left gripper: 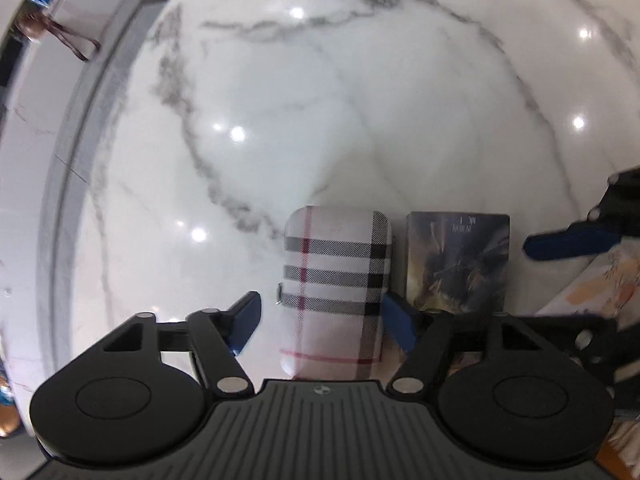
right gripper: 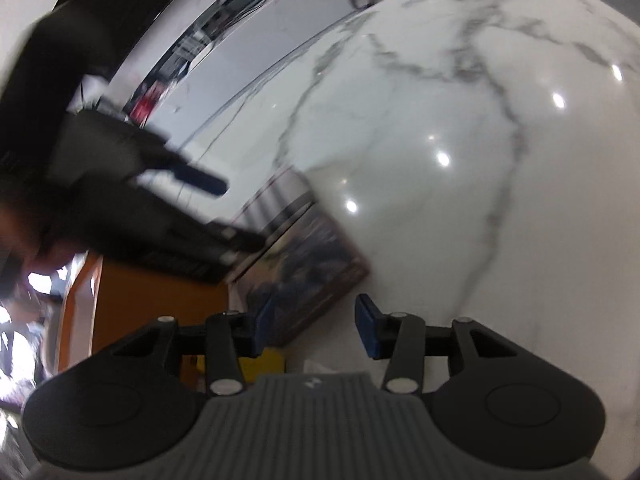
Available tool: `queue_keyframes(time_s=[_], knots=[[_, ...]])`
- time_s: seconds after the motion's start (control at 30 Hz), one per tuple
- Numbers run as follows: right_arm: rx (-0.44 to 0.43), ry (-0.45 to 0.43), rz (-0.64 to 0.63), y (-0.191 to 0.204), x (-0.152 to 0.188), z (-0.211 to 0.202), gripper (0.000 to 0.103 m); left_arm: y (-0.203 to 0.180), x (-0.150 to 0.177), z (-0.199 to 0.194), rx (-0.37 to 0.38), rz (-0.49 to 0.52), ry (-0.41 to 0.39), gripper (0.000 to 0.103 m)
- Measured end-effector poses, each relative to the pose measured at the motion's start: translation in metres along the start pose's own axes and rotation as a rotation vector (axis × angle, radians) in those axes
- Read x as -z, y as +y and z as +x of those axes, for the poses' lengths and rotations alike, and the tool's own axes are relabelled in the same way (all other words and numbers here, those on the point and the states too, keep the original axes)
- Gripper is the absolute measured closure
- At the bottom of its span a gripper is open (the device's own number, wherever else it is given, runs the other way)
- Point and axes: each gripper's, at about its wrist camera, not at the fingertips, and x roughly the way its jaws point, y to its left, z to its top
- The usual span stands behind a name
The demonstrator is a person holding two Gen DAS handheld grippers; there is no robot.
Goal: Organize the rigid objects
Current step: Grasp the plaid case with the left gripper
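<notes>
On marble table (left gripper: 320, 100) | left tongs (left gripper: 320, 316) wide, straddling plaid case (left gripper: 336, 264) | right tongs (right gripper: 316, 326) parted, empty, card (right gripper: 308, 276) blurred

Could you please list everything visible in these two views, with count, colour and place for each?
plaid case: one, white with black and red checks, lying on the marble between the left claw's fingers, no pad pressing it.
picture card: one, dark painted cover, flat beside the plaid case on its right in the left view.
floral item: one, pale with orange print, at the right edge; only partly visible.
marble tabletop: one, white with grey veins, under everything.
orange surface: one, beyond the table edge in the right view; blurred.
left claw: one, black with blue pads, open around the case.
right claw: one, black with blue pads, open, holding nothing, just off the card's corner.
</notes>
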Motion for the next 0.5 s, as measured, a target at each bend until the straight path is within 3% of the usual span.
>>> queue_keyframes(time_s=[0.13,0.23,0.33,0.5], knots=[[-0.025,0.02,0.027,-0.006,-0.001,0.008,0.059,0.004,0.0,0.011,0.031,-0.017,0.058,0.021],[-0.051,0.019,0.036,-0.008,-0.001,0.012,0.066,0.014,0.0,0.011,0.086,-0.099,0.059,0.03],[-0.039,0.003,0.016,-0.008,-0.002,0.012,0.072,0.009,-0.001,0.008,0.074,-0.131,0.062,0.03],[0.01,-0.072,0.084,-0.025,-0.01,0.003,0.074,0.01,-0.006,0.007,0.119,-0.346,0.133,0.03]])
